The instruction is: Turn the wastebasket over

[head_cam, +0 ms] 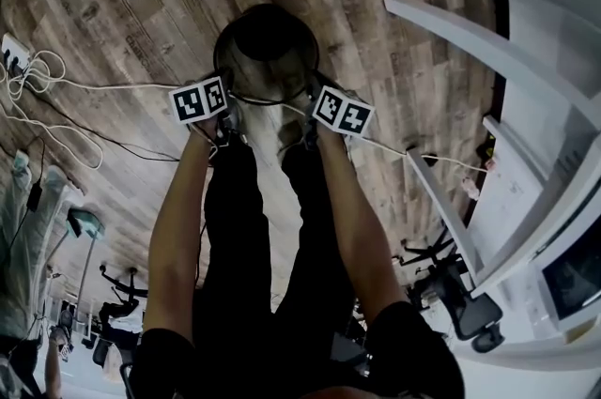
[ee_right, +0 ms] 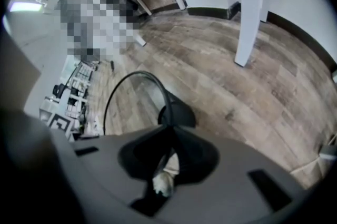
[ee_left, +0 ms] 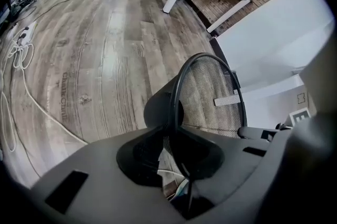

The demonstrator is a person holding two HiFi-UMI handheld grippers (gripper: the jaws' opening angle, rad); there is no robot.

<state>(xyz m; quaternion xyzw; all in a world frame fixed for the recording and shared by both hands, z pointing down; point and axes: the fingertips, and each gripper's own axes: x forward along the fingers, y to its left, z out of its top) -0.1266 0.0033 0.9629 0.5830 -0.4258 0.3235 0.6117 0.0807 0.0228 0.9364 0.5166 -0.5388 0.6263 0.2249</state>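
I hold the black mesh wastebasket by its top rim from both sides, just ahead of my legs and above the wood floor, its open mouth facing up toward me so that I look down onto its dark bottom. My left gripper is nearly closed, with the thin rim wire running between its jaws, and my right gripper is pinched narrow on the opposite side of the same rim. I cannot tell whether the base touches the floor; a white cable lies to the left and white desk legs stand to the right.
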